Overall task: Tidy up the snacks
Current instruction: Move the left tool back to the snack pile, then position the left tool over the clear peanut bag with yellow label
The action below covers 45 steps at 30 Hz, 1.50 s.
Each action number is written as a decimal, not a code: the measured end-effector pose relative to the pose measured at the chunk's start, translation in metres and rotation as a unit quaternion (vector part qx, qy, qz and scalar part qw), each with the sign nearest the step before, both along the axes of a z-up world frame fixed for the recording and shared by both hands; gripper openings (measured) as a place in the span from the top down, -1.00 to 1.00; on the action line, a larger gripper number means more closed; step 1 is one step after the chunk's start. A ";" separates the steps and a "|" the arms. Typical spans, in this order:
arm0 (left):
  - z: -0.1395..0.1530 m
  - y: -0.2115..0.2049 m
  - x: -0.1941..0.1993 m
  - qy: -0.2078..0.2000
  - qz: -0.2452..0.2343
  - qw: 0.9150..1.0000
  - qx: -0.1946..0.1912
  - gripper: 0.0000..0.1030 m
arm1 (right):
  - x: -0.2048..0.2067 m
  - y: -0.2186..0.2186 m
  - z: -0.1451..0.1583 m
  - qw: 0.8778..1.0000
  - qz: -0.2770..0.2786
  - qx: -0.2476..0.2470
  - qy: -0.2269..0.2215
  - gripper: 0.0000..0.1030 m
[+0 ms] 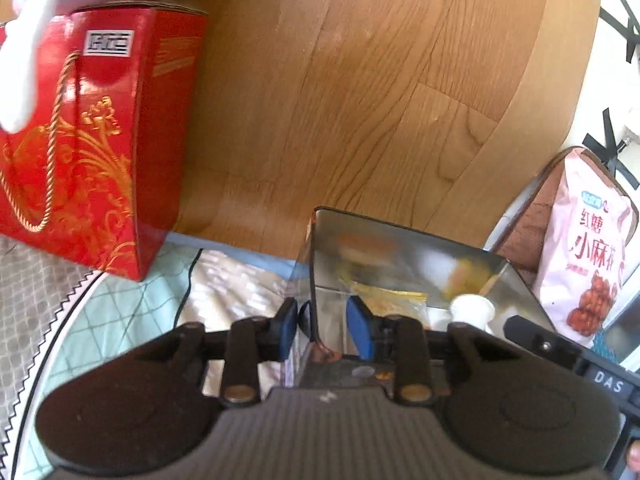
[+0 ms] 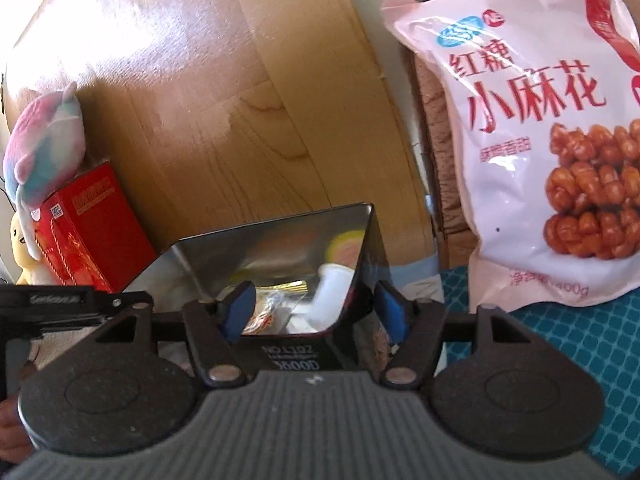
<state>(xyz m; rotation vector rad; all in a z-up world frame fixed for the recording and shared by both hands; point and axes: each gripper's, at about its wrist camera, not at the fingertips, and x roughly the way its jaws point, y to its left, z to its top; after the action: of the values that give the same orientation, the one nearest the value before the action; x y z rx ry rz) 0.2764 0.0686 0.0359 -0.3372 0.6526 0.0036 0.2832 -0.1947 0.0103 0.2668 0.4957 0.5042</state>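
Observation:
An open shiny metal tin (image 1: 400, 248) (image 2: 260, 248) stands on the bedding in front of both grippers. Inside it lie a small white cup (image 1: 474, 308) (image 2: 332, 292) and yellow snack packets (image 1: 396, 300) (image 2: 272, 308). My left gripper (image 1: 323, 316) is shut on the tin's left wall, one blue pad outside and one inside. My right gripper (image 2: 316, 304) is open astride the tin's right wall, its left pad inside and well away from the metal. A large pink bag of fried dough twists (image 2: 540, 140) (image 1: 588, 264) leans upright to the right of the tin.
A red gift bag with gold cord handles (image 1: 100, 140) (image 2: 88, 232) stands left of the tin, with a pastel plush toy (image 2: 48, 140) on top. A wooden board (image 1: 380, 80) rises behind everything. A brown cushion (image 2: 432, 100) backs the pink bag. Teal quilted bedding (image 2: 580, 360) lies at the right.

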 end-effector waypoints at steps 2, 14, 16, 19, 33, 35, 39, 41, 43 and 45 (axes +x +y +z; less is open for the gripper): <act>0.005 0.000 -0.005 -0.003 0.000 1.000 0.010 0.30 | -0.003 -0.001 0.003 1.000 0.005 -0.001 0.001 -0.36; -0.022 -0.004 -0.121 -0.005 -0.044 0.999 0.018 0.07 | -0.065 -0.037 -0.027 0.997 0.027 -0.005 0.078 -0.17; -0.034 -0.014 -0.129 0.022 -0.063 0.998 0.010 0.20 | -0.078 -0.027 -0.032 0.996 0.041 0.004 0.082 -0.05; -0.037 -0.027 -0.155 0.014 -0.086 0.996 0.014 0.19 | -0.098 -0.001 -0.025 0.993 0.086 0.005 0.077 -0.06; -0.025 0.002 -0.226 -0.085 -0.038 0.996 0.016 -0.19 | -0.166 0.016 -0.028 0.995 0.102 0.003 -0.014 -0.24; -0.029 0.004 -0.230 -0.104 -0.037 0.994 0.018 -0.21 | -0.161 0.006 -0.029 0.996 0.084 0.034 -0.003 -0.25; -0.030 0.001 -0.237 -0.129 -0.041 0.991 0.023 -0.18 | -0.154 0.005 -0.031 0.997 0.066 0.049 0.006 -0.34; -0.030 -0.001 -0.236 -0.127 -0.048 0.990 0.026 -0.18 | -0.154 0.008 -0.031 0.997 0.068 0.043 0.006 -0.36; -0.030 -0.002 -0.236 -0.126 -0.050 0.990 0.030 -0.18 | -0.156 0.012 -0.031 0.997 0.072 0.034 -0.001 -0.37; -0.030 -0.003 -0.237 -0.129 -0.051 0.990 0.032 -0.18 | -0.159 0.014 -0.030 0.997 0.076 0.026 -0.010 -0.38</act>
<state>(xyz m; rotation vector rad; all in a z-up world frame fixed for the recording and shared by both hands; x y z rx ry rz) 0.0392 0.0653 0.0056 -0.2360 0.4115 -0.1155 0.1241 -0.1810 -0.0197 0.2747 0.4869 0.6675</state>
